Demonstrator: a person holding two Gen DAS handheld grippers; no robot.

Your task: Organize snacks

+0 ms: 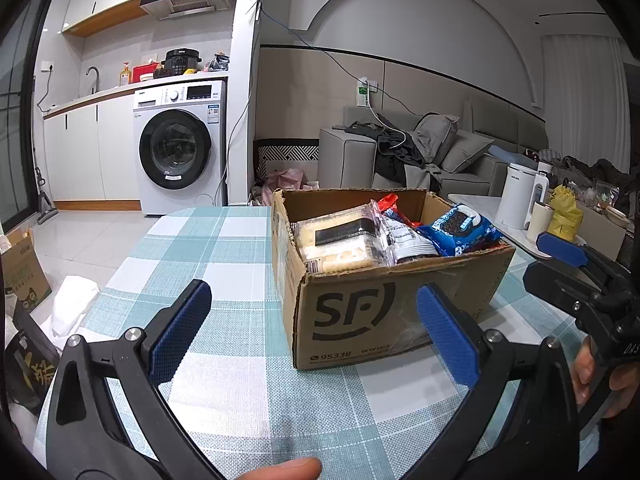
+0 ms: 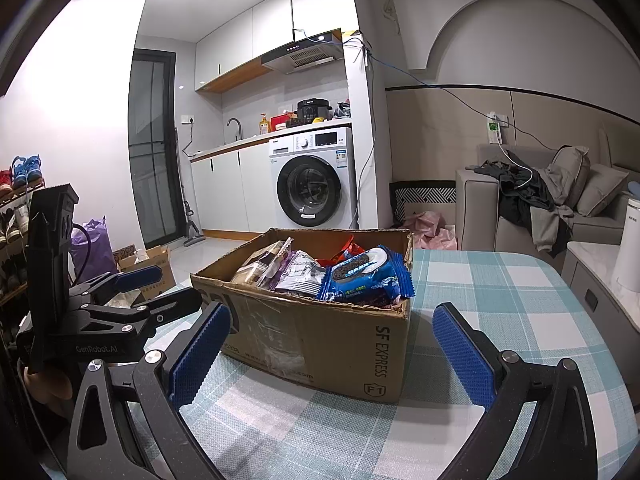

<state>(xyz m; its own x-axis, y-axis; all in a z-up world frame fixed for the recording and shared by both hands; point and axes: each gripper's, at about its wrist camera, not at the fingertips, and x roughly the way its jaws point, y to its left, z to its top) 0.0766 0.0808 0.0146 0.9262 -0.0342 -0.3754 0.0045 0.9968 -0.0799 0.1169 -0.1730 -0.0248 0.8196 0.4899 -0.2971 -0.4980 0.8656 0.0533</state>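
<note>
Both tongs are seen spread wide, nothing gripped. The box sits on the desk, dead ahead of both tongs, and the snacks are held inside it: a pale tray pack, a clear bag and a blue cookie pack, with something red behind them. No loose snack is seen on the desk. Seen past the left tongs, the box is ahead and slightly right, its near face just beyond the right pad; the tray pack lies closest on that side. Seen past the right tongs, a box corner points between the pads, and the blue cookie pack lies at the near right, propped on the others with its long axis tilted up and away. The blue pack is judged nearer the right tongs, the tray pack nearer the left. The scene fits a box filled by sorting as well as one yet to be emptied, so no move is called.
</note>
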